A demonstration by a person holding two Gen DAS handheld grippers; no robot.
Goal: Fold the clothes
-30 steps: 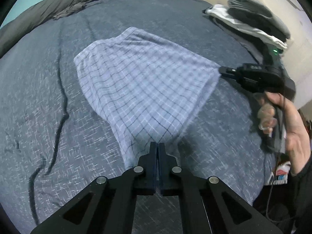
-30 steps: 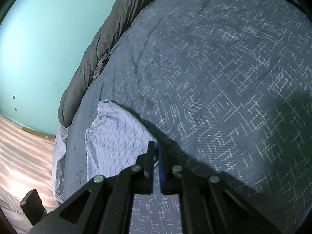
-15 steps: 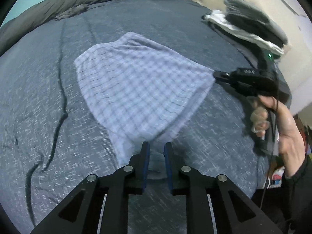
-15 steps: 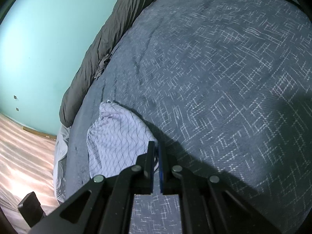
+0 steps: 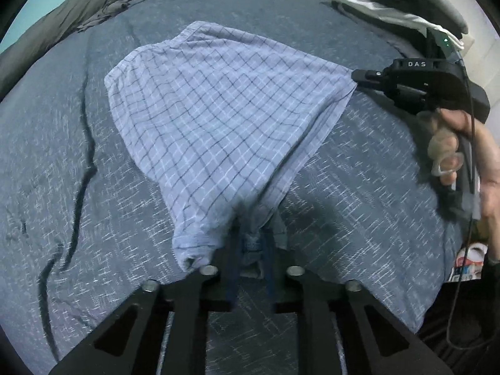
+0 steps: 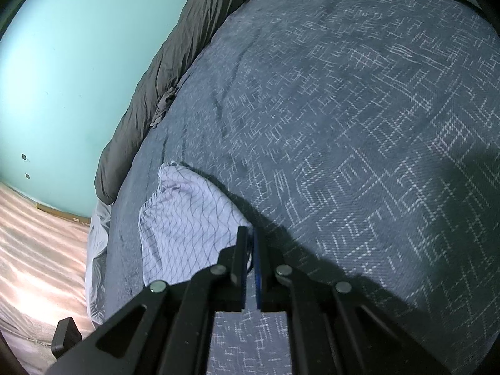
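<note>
Both grippers are matte black, with angular frames that have triangular cut-outs and round silver screw heads. The left gripper point(image 5: 251, 259) has dark blue pads on its fingers. The right gripper point(image 5: 356, 75) bears white "DAS" lettering, a green light and a thin black cable. The hand point(image 5: 468, 162) emerges from a black sleeve point(image 5: 495, 268).

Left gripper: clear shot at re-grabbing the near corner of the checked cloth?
Probably yes. The left gripper is open with the near corner of the light blue checked cloth lying slack between its fingers; nothing covers it. The right gripper pinches the far corner, well clear.
</note>
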